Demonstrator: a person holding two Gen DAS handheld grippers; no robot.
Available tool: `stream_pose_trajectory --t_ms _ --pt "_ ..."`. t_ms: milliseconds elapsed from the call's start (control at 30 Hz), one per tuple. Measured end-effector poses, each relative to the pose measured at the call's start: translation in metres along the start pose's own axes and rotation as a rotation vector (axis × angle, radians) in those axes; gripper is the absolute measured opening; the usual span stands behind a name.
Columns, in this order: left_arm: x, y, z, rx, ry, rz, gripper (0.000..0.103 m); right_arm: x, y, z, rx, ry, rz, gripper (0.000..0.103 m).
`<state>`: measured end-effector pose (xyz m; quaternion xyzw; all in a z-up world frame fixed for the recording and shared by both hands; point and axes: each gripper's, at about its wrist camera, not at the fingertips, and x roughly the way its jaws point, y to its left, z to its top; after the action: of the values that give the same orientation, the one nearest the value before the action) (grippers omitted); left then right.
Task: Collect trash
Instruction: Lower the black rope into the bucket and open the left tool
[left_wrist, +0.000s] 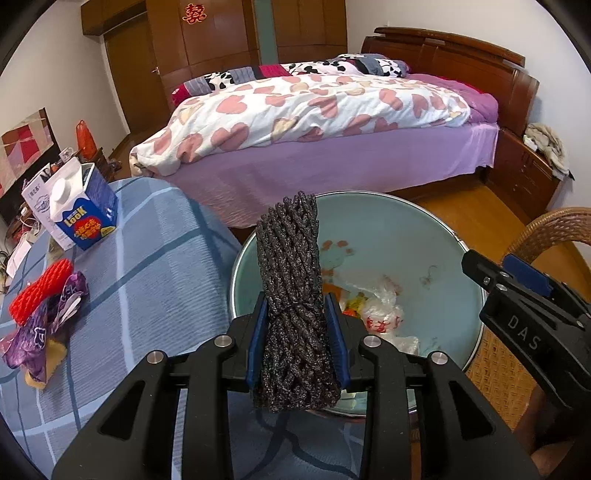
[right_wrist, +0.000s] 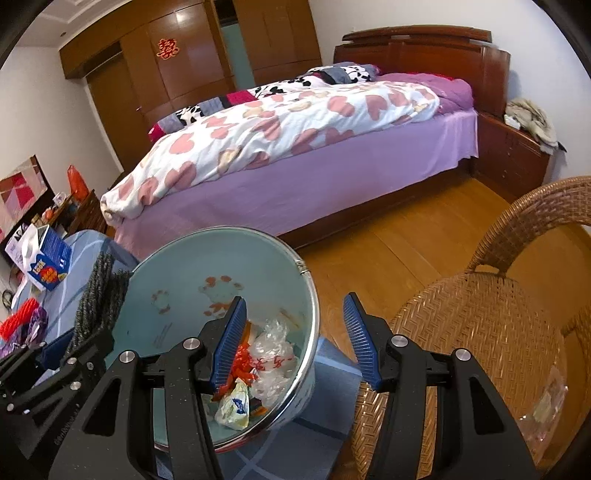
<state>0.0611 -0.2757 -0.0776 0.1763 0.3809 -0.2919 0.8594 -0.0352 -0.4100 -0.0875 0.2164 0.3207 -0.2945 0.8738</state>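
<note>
Black foam net (left_wrist: 291, 295) stood clamped upright between left gripper (left_wrist: 297, 339) pads, above basin (left_wrist: 436, 236) near rim | risk: released here, net (light, springy) could catch rim and fall outside basin onto checked cloth (left_wrist: 155, 266) | right gripper (right_wrist: 295, 343) jaws wide, empty, straddling basin far rim

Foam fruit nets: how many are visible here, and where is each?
2. A dark grey net is clamped in the left gripper above the basin; a red net lies on the tablecloth. Others may be hidden.
</note>
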Motion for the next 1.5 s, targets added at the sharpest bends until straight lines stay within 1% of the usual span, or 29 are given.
stream_pose_trajectory --t_ms 33,67,100,200,300,367,467,633,800,1100,1367,1500 --pt "0.0 0.0 0.0 0.0 -0.003 0.005 0.038 -0.001 -0.001 0.001 0.001 -0.003 0.0 0.055" --pt "-0.001 0.0 0.0 -0.003 -0.007 0.016 0.054 -0.002 -0.001 0.001 0.002 -0.006 0.001 0.055" --pt "-0.003 0.001 0.0 -0.008 -0.014 0.023 0.063 -0.003 -0.001 0.002 0.002 -0.011 0.001 0.055" --pt "-0.007 0.005 0.0 -0.014 -0.021 0.026 0.063 -0.009 -0.002 0.0 0.001 -0.022 0.004 0.055" --pt "-0.015 0.01 -0.001 -0.026 -0.035 0.044 0.076 -0.012 -0.001 0.0 0.007 -0.029 0.006 0.055" --pt "-0.022 0.013 -0.001 -0.03 -0.05 0.052 0.078 -0.015 -0.001 0.001 0.008 -0.036 0.011 0.055" --pt "-0.033 0.016 0.0 -0.039 -0.071 0.072 0.086 -0.021 0.003 0.0 -0.003 -0.043 0.018 0.055" --pt "-0.046 0.023 -0.001 -0.053 -0.088 0.092 0.089 -0.03 0.009 0.001 -0.014 -0.056 0.027 0.059" --pt "-0.058 0.033 -0.005 -0.073 -0.1 0.119 0.095 -0.039 0.019 0.001 -0.033 -0.064 0.039 0.06" --pt "-0.074 0.065 -0.019 -0.113 -0.107 0.175 0.096 -0.046 0.049 -0.004 -0.098 -0.052 0.078 0.062" --pt "-0.082 0.114 -0.053 -0.165 -0.077 0.244 0.097 -0.047 0.087 -0.019 -0.172 -0.016 0.144 0.062" --pt "-0.088 0.151 -0.076 -0.217 -0.051 0.285 0.097 -0.045 0.114 -0.027 -0.217 0.01 0.196 0.062"
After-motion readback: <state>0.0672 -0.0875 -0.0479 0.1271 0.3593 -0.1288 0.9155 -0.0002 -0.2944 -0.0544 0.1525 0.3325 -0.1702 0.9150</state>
